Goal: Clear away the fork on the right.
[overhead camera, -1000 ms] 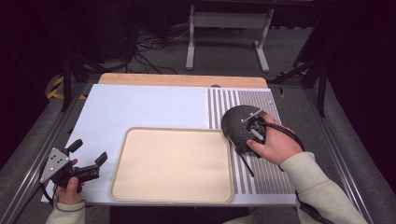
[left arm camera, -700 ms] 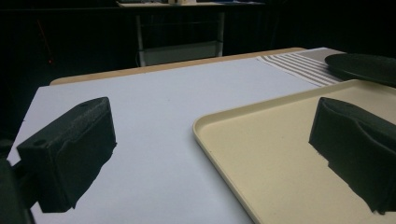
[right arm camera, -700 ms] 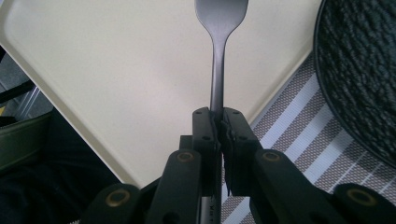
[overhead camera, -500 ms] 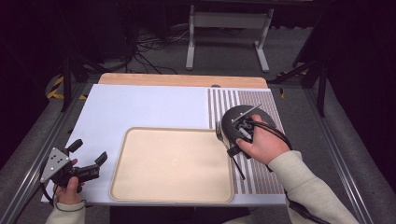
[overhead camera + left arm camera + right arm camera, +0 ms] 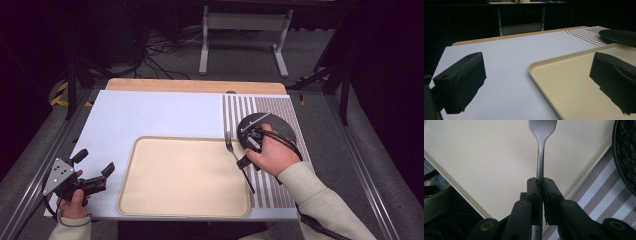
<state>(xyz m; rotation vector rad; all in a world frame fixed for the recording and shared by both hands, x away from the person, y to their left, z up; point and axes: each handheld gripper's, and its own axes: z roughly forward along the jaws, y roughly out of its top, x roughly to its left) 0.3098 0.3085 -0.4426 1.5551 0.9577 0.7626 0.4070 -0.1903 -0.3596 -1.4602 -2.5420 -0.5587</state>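
1. Our right gripper (image 5: 541, 185) clenches the neck of a dark metal fork (image 5: 541, 147), jaws pinched tight on it.
2. The fork (image 5: 239, 162) hangs over the right edge of the beige tray (image 5: 150, 200), beside the black plate (image 5: 280, 127) on the striped placemat (image 5: 270, 197).
3. Our left gripper (image 5: 95, 166) rests near the tray's left side, jaws spread apart and grasping nothing.

cream tray (image 5: 180, 175), dark plate (image 5: 280, 127), striped mat (image 5: 240, 107)

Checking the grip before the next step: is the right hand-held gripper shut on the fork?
Shut on the fork: the right hand-held gripper pinches its handle.
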